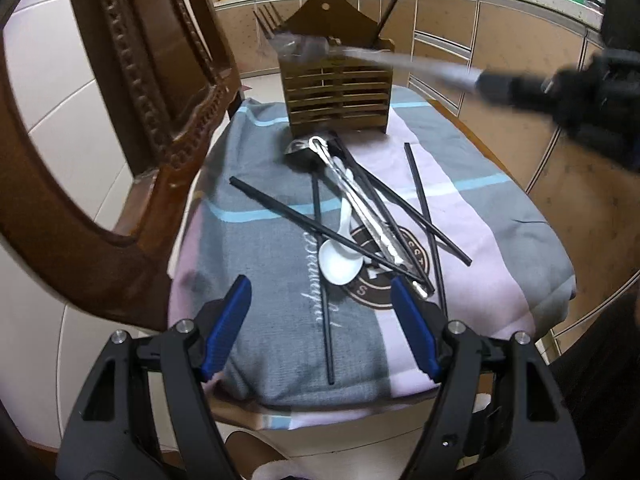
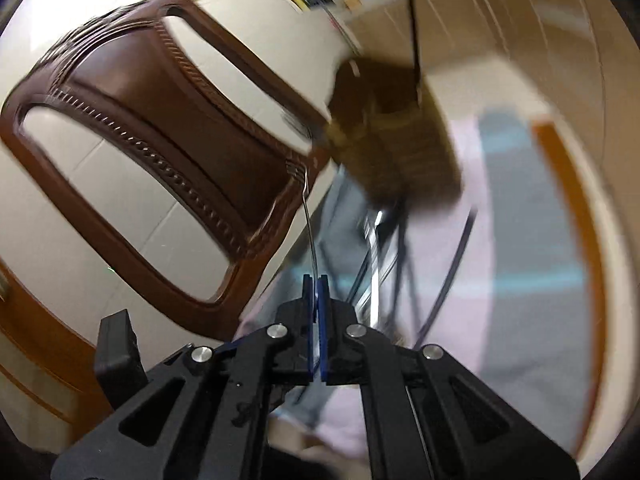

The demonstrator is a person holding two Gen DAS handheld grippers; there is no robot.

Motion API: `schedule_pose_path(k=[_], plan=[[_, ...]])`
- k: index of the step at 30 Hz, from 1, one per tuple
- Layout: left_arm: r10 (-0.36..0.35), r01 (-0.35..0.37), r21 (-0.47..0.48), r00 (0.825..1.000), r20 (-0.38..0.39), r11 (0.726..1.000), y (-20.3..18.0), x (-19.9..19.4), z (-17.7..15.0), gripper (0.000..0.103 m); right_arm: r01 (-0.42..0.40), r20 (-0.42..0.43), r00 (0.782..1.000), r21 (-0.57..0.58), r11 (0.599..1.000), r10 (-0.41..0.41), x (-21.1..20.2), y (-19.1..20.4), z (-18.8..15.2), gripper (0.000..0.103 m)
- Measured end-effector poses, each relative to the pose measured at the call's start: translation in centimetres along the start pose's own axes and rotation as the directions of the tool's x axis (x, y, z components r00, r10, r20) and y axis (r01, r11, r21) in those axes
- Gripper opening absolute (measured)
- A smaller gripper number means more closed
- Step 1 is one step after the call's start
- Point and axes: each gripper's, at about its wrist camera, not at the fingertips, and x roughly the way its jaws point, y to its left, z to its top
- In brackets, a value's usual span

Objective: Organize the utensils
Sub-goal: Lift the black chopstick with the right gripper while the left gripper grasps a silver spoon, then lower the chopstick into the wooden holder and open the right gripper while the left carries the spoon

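Between our right jaws (image 2: 316, 280), pressed together on the end of its handle, sits a thin metal fork (image 2: 306, 200), tines away from us and the whole thing clear of the table (image 1: 460, 116). We judge it light, stiff and smooth; pinched that far back it may swivel or slip, so a hold nearer mid-handle would steady it. From the left wrist view the fork shows only as a blurred streak crossing in front of the wooden utensil caddy (image 1: 336, 96), which stands at the far edge of the cloth (image 1: 260, 280) covering the table.

Our left jaws (image 1: 320, 320) are spread wide with nothing between them, hanging over the near edge of the cloth.

Mid-cloth lies the remaining pile: a white ceramic spoon (image 1: 340, 256), which we take to be heavier and breakable, best gripped at its handle; metal tongs (image 1: 360, 208) and a ladle (image 1: 300, 148), slick and hard; and several black chopsticks (image 1: 312, 224) crossed over and under them, light, thin and likely to roll. These overlap, so lifting one may drag others.

A carved wooden chair back (image 1: 160, 80) stands close along the left edge of the table. One dark stick (image 1: 392, 4) already rises from the caddy's right compartment, and could foul anything lowered in there.
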Motion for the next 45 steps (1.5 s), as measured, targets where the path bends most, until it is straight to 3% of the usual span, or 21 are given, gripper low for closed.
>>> schedule_pose_path(k=[2, 6, 10, 13, 20, 25, 29, 30, 34, 39, 43, 45], plan=[[-0.01, 0.01, -0.014, 1.0, -0.003, 1.0, -0.1, 0.5, 0.4, 0.072, 0.063, 0.048, 0.997, -0.07, 0.996, -0.06, -1.4, 0.5, 0.3, 0.002], [-0.084, 0.08, -0.095, 0.995, -0.045, 0.992, 0.3, 2.2, 3.1, 0.072, 0.06, 0.053, 0.997, -0.061, 0.996, -0.057, -3.0, -1.0, 0.0, 0.002], [-0.08, 0.07, -0.132, 0.995, -0.066, 0.989, 0.1, 5.0, 6.5, 0.071, 0.047, 0.063, 0.997, -0.023, 0.999, -0.045, -4.1, -2.5, -0.3, 0.002], [-0.107, 0.077, -0.21, 0.985, -0.134, 0.975, 0.5, 8.6, 8.8, 0.06, 0.053, 0.099, 0.994, -0.003, 0.999, -0.052, -5.2, -3.3, 0.0, 0.002], [-0.11, 0.046, -0.29, 0.972, -0.209, 0.956, 1.0, 14.1, 12.1, 0.059, 0.047, 0.197, 0.979, 0.049, 0.998, -0.056, -8.4, -5.4, 0.3, 0.002], [-0.104, 0.02, -0.334, 0.966, -0.236, 0.942, 1.8, 16.5, 12.7, 0.048, 0.036, 0.194, 0.98, 0.064, 0.997, -0.048, -8.5, -5.9, 0.4, 0.002], [-0.117, 0.028, -0.363, 0.967, -0.226, 0.931, 2.3, 17.2, 13.5, 0.017, 0.034, 0.181, 0.982, 0.066, 0.997, -0.045, -8.4, -5.9, 0.2, 0.002], [-0.122, 0.035, -0.358, 0.968, -0.221, 0.933, 2.2, 17.2, 13.6, 0.016, 0.034, 0.179, 0.983, 0.068, 0.997, -0.045, -8.4, -6.0, 0.2, 0.002], [-0.113, 0.052, -0.336, 0.98, -0.164, 0.94, 2.0, 15.5, 13.5, 0.016, 0.036, 0.188, 0.981, 0.07, 0.997, -0.048, -8.5, -5.9, 0.2, 0.002], [-0.111, 0.109, -0.323, 0.994, 0.011, 0.94, 2.2, 8.7, 13.4, 0.016, 0.04, 0.22, 0.974, 0.051, 0.998, -0.051, -9.2, -5.0, 0.5, 0.002], [-0.102, 0.147, -0.29, 0.981, 0.164, 0.946, 2.3, 2.8, 13.6, 0.016, 0.053, 0.252, 0.966, 0.006, 0.999, -0.053, -10.3, -3.1, 1.2, 0.002], [-0.088, 0.154, -0.259, 0.965, 0.248, 0.953, 2.3, -0.4, 13.7, 0.016, 0.066, 0.265, 0.962, -0.013, 0.998, -0.06, -10.7, -2.1, 1.7, 0.002]])
